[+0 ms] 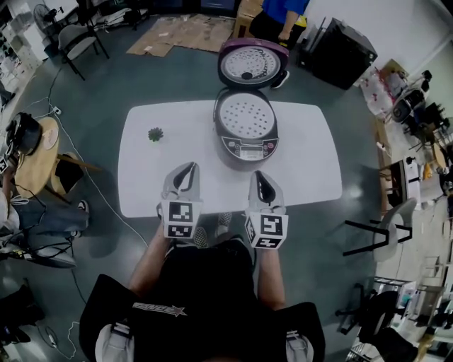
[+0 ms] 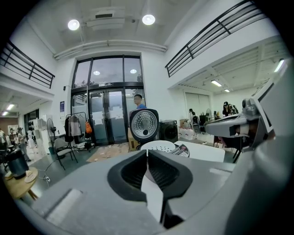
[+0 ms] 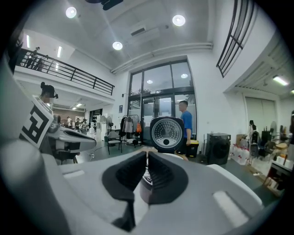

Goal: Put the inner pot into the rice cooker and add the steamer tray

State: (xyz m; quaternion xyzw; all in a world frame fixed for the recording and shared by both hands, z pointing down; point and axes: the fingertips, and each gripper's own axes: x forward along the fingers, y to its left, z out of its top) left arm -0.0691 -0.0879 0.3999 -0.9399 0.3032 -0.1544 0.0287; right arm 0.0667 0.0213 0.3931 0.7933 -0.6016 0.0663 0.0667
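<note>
The rice cooker stands at the far middle of the white table with its lid swung up and back. A white perforated steamer tray sits in its mouth; the inner pot under it is hidden. My left gripper and right gripper hover side by side over the table's near edge, both shut and empty, short of the cooker. In the left gripper view the closed left gripper points at the tray and lid. The right gripper faces the lid.
A small green plant piece lies on the table's left part. Behind the cooker stand a person in blue and a black box. Cardboard lies on the floor, and a round wooden table stands at the left.
</note>
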